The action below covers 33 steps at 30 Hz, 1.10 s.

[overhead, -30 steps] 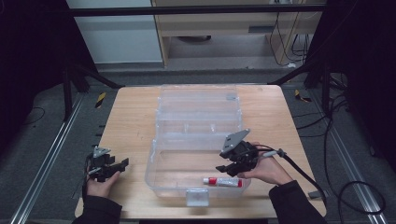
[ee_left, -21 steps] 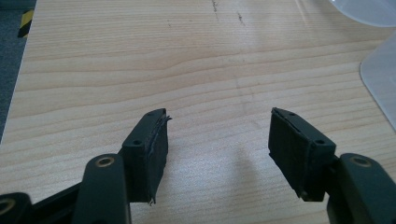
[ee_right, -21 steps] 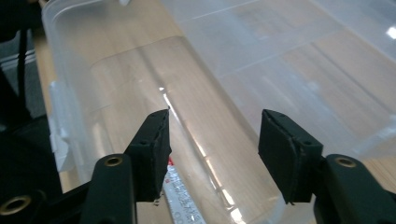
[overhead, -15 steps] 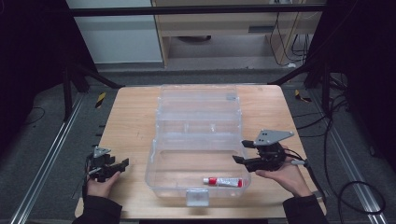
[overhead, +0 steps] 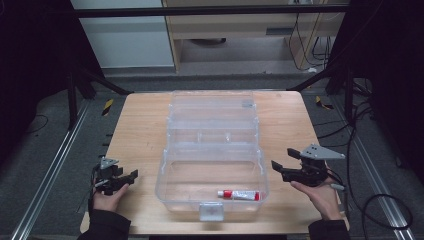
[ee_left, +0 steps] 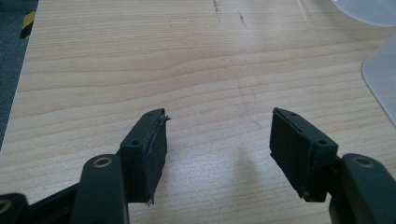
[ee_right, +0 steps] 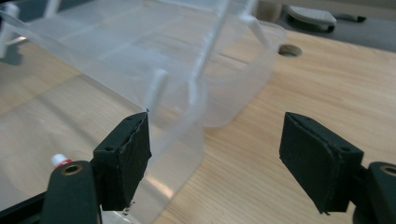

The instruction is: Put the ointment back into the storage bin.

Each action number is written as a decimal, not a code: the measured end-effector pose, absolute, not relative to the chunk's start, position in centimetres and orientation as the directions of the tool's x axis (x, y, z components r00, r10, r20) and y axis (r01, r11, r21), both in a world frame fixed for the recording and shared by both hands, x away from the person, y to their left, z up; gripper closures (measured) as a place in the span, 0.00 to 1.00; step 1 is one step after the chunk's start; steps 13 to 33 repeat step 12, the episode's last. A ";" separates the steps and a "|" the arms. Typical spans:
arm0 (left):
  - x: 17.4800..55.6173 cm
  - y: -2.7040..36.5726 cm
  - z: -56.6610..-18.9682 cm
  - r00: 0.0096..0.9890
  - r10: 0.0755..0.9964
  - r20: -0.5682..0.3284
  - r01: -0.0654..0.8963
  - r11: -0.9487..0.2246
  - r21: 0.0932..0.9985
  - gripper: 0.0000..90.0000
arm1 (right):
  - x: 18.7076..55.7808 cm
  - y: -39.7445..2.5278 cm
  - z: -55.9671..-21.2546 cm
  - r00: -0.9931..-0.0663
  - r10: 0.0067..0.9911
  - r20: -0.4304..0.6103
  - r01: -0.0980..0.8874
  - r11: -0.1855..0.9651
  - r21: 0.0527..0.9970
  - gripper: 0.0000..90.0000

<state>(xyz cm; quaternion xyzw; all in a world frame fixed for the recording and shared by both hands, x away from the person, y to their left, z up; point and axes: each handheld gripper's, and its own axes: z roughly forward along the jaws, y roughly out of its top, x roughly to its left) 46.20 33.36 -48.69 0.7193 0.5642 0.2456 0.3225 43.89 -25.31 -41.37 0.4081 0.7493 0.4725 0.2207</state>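
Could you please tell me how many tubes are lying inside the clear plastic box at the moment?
1. A red-and-white tube lies flat on the floor of the clear plastic box, in the near compartment towards its front right corner. The transparent walls hide no others.

**Lighting and picture quality**

Overhead light is falling evenly on the table (overhead: 140, 130); the surroundings are sitting in deep shadow. High view is looking soft and slightly grainy. In the left gripper view, a pale sheen is lying across the wood at upper right. In the right gripper view, the clear box (ee_right: 140, 60) is catching glare, and the far background is blurring.
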 end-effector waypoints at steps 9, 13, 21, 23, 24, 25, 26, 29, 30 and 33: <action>46.3 33.5 -48.8 0.254 0.967 0.011 0.632 -0.174 0.755 0.37 | 44.2 -27.0 -43.9 -0.492 0.870 0.045 0.466 0.219 0.857 0.23; 46.4 33.5 -48.8 0.259 0.966 0.018 0.625 -0.182 0.759 0.35 | 44.3 -27.5 -44.8 -0.470 0.881 0.052 0.489 0.211 0.846 0.23; 46.4 33.5 -48.8 0.259 0.966 0.018 0.625 -0.182 0.759 0.35 | 44.3 -27.5 -44.8 -0.470 0.881 0.052 0.489 0.211 0.846 0.23; 46.4 33.5 -48.8 0.259 0.966 0.018 0.625 -0.182 0.759 0.35 | 44.3 -27.5 -44.8 -0.470 0.881 0.052 0.489 0.211 0.846 0.23; 46.4 33.5 -48.8 0.259 0.966 0.018 0.625 -0.182 0.759 0.35 | 44.3 -27.5 -44.8 -0.470 0.881 0.052 0.489 0.211 0.846 0.23; 46.4 33.5 -48.8 0.259 0.966 0.018 0.625 -0.182 0.759 0.35 | 44.3 -27.5 -44.8 -0.470 0.881 0.052 0.489 0.211 0.846 0.23; 46.4 33.5 -48.8 0.259 0.966 0.018 0.625 -0.182 0.759 0.35 | 44.3 -27.5 -44.8 -0.470 0.881 0.052 0.489 0.211 0.846 0.23; 46.4 33.5 -48.8 0.259 0.966 0.018 0.625 -0.182 0.759 0.35 | 44.3 -27.5 -44.8 -0.470 0.881 0.052 0.489 0.211 0.846 0.23; 46.4 33.5 -48.8 0.259 0.966 0.018 0.625 -0.182 0.759 0.35 | 44.3 -27.5 -44.8 -0.470 0.881 0.052 0.489 0.211 0.846 0.23; 46.4 33.5 -48.8 0.259 0.966 0.018 0.625 -0.182 0.759 0.35 | 44.3 -27.5 -44.8 -0.470 0.881 0.052 0.489 0.211 0.846 0.23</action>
